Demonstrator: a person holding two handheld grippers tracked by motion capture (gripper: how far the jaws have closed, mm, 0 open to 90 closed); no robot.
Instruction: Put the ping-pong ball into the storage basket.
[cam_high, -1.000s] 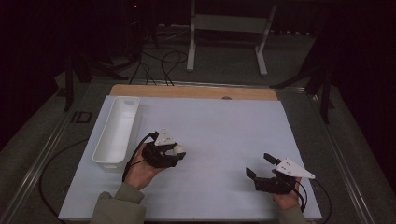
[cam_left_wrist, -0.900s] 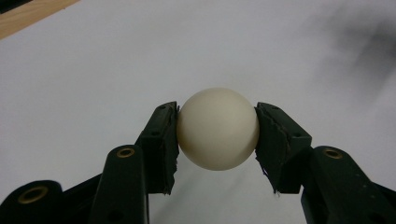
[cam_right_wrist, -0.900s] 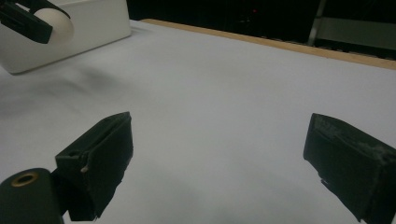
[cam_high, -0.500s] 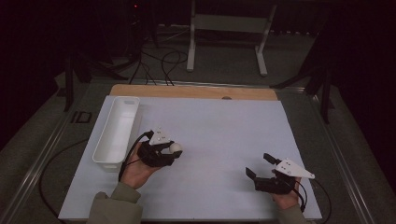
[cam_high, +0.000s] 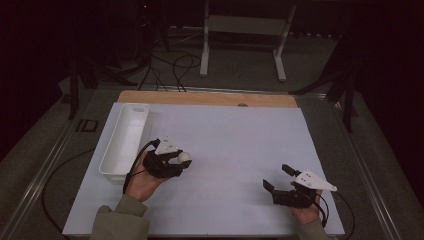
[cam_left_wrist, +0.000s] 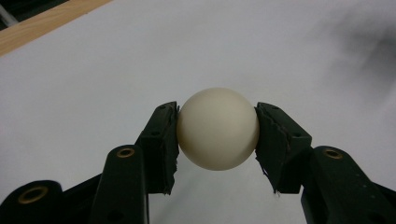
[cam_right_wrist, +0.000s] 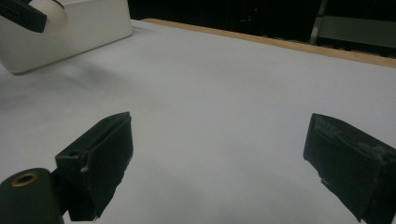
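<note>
A cream-white ball (cam_left_wrist: 217, 128) sits squarely between the black pads of my left gripper (cam_left_wrist: 217, 137), which is shut on it just above the white sheet. From above, that gripper (cam_high: 181, 160) holds the ball (cam_high: 185, 158) at the left of the table, just right of the white tray (cam_high: 111, 145). My right gripper (cam_high: 276, 176) rests low near the front right with its jaws wide apart. Its own view shows the right gripper (cam_right_wrist: 219, 154) open over bare sheet. The ball (cam_right_wrist: 51, 14) and tray (cam_right_wrist: 79, 28) lie far off at that view's top left.
A white sheet (cam_high: 235, 145) covers the table, and a wooden strip (cam_high: 205, 98) runs along its far edge. The long tray stands lengthwise at the left edge and looks empty. Cables (cam_high: 55, 180) and a metal stand (cam_high: 245, 30) lie beyond the table.
My left gripper has drifted slightly left toward the tray with the ball still in it. The right gripper has stayed still.
</note>
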